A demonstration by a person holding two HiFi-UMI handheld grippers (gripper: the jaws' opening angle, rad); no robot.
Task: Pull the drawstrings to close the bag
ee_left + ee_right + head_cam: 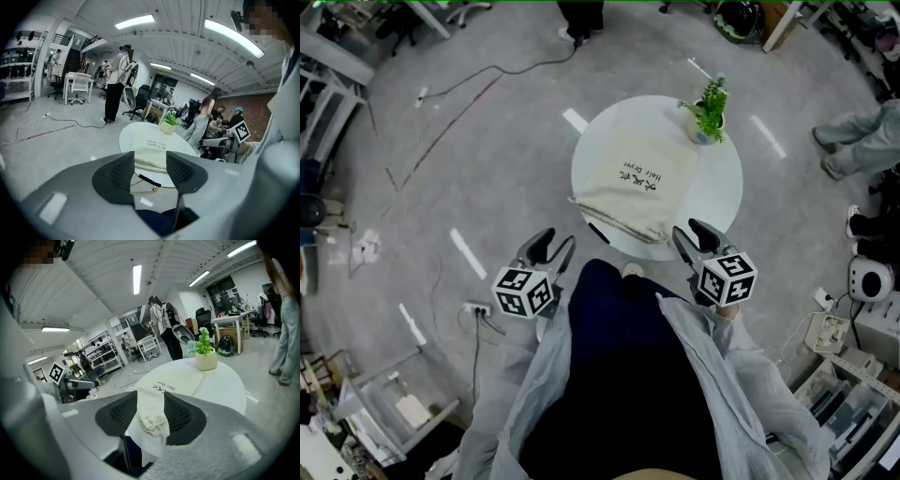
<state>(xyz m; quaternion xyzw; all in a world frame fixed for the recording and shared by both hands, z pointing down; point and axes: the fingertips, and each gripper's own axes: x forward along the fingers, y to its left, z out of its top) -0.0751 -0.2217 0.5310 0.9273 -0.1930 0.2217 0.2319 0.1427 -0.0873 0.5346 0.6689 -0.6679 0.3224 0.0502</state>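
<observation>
A cream drawstring bag (633, 183) with dark print lies flat on the round white table (722, 192), its gathered mouth (619, 223) toward me. A dark cord end (598, 232) hangs off the table's near edge; it also shows in the left gripper view as a black cord piece (149, 180). My left gripper (555, 246) is open and hovers off the near-left edge, apart from the bag (150, 159). My right gripper (689, 232) is also open, just off the bag's near-right corner. In the right gripper view the bunched bag mouth (152, 423) shows between the right gripper (150, 411) jaws, and the pads do not press on it.
A small potted plant (709, 112) stands at the table's far right. Cables (478, 89) and a power strip (476, 309) lie on the grey floor to the left. A person's legs (853, 141) are at the right, with white equipment (870, 278) and shelving nearby.
</observation>
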